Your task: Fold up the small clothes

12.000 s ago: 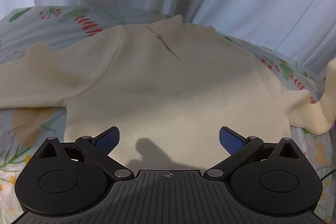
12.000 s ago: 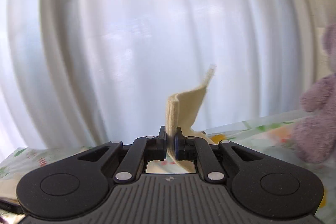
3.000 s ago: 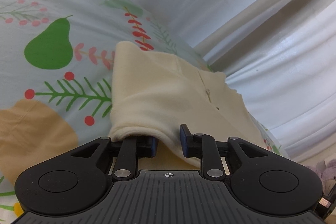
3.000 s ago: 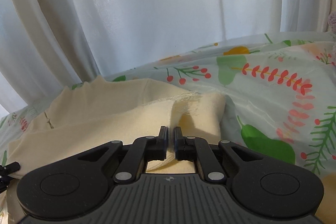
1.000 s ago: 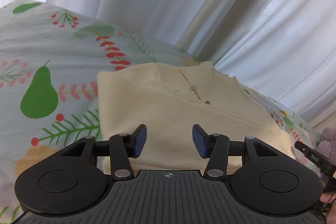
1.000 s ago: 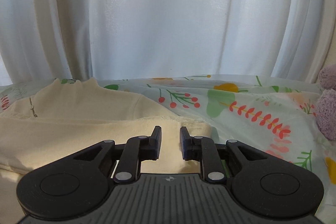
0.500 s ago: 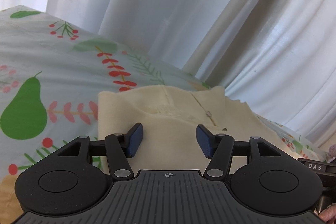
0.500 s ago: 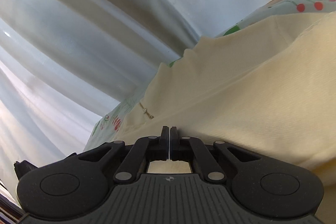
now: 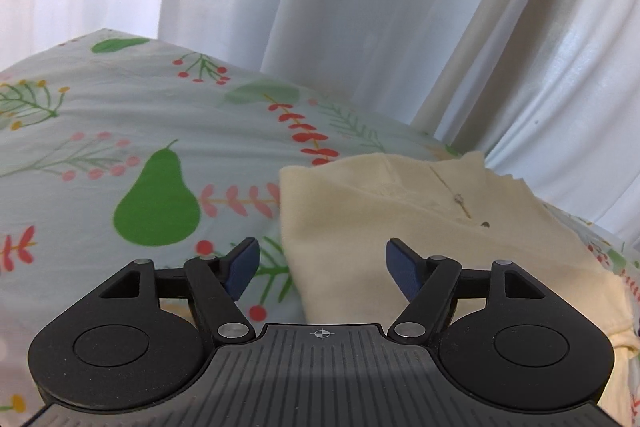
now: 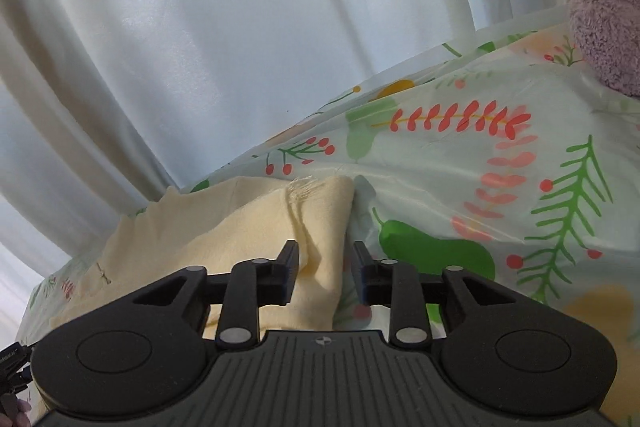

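White curtains (image 9: 360,27) hanging behind a bedsheet (image 9: 120,131) printed with pears and berries. Lying folded on it, sleeves tucked in: a cream sweater (image 9: 360,227), no longer spread flat as earlier. Left gripper (image 9: 322,269) hovering over its near left edge, jaws wide apart and just widening, gripping nothing. Right gripper (image 10: 326,267) straddling the sweater's right fold, jaws partly apart after just reopening, pads not pressing the cloth. Sitting far right: a purple plush toy (image 10: 600,7).

White curtains (image 9: 360,27) glow with daylight behind a bed sheet (image 9: 100,115) (pears, berries) — bright, soft light.
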Motion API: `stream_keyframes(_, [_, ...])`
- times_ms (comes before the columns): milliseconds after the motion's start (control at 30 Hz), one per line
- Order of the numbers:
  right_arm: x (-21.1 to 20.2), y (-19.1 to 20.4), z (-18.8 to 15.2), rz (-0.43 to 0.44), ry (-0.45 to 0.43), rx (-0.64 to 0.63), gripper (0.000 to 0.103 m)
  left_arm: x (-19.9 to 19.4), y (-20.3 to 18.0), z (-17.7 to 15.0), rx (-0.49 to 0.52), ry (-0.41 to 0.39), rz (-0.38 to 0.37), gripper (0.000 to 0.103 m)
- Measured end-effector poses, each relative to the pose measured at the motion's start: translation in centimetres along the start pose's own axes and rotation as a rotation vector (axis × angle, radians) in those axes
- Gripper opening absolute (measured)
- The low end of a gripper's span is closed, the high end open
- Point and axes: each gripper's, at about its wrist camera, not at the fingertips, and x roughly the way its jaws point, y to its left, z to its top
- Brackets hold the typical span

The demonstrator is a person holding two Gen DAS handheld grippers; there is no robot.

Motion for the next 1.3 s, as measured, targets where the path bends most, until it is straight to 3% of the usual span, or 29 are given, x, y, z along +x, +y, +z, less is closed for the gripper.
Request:
stream_keyframes(67, [-2.6, 0.3, -1.3, 0.097, 0.074, -0.044, 0.045, -2.0, 0.1, -0.6, -0.022, 0.043, -0.013, 0.075])
stream_keyframes(167, [-7.2, 0.4, -4.0, 0.172, 0.228, -0.122, 0.048, -6.5, 0.5, -2.6, -0.068, 0.141, -0.123, 0.077])
stream_keyframes(300, [-12.1, -0.2, -8.6, 0.164, 0.409, -0.161, 0.048, -12.4, 0.8, -6.6, -0.042, 0.271, -0.175, 0.078])
stream_keyframes(467, [-17.0, -2.7, -13.0, 0.095, 0.518, -0.099, 0.048, -17.6, 2.1, -11.3, 0.002, 0.397, -0.094, 0.076])
stream_keyframes(733, [-19.0, -4.7, -14.5, 0.09, 0.519, -0.078, 0.043, -20.7, 4.4, -14.7, -0.013, 0.473, -0.043, 0.068])
stream_keyframes(800, [-19.1, -4.7, -14.8, 0.105, 0.523, -0.082, 0.041, -20.7, 4.8, -14.9, -0.011, 0.485, -0.03, 0.061])
stream_keyframes(867, [-18.9, -4.6, -14.9, 0.128, 0.542, -0.074, 0.029, -20.7, 4.9, -14.9, -0.008, 0.482, -0.052, 0.058])
stream_keyframes(967, [-18.7, -4.7, -15.0, 0.135, 0.557, -0.052, 0.02, -20.6, 4.9, -14.9, -0.036, 0.504, -0.113, 0.042])
stream_keyframes(1067, [-18.3, -4.9, -15.1, 0.138, 0.563, -0.028, 0.011, -20.3, 4.9, -15.1, -0.027, 0.506, -0.147, 0.041])
stream_keyframes(1133, [-18.2, -5.1, -15.1, 0.139, 0.569, -0.015, 0.007, -20.0, 5.1, -15.0, -0.032, 0.526, -0.148, 0.018])
stream_keyframes(1167, [-18.2, -5.2, -15.0, 0.144, 0.567, -0.01, 0.006, -19.8, 5.2, -14.9, -0.048, 0.536, -0.163, 0.013])
stream_keyframes(1300, [-18.5, -5.4, -14.2, 0.187, 0.536, 0.038, 0.005, -20.2, 4.9, -13.7, -0.06, 0.495, -0.216, 0.011])
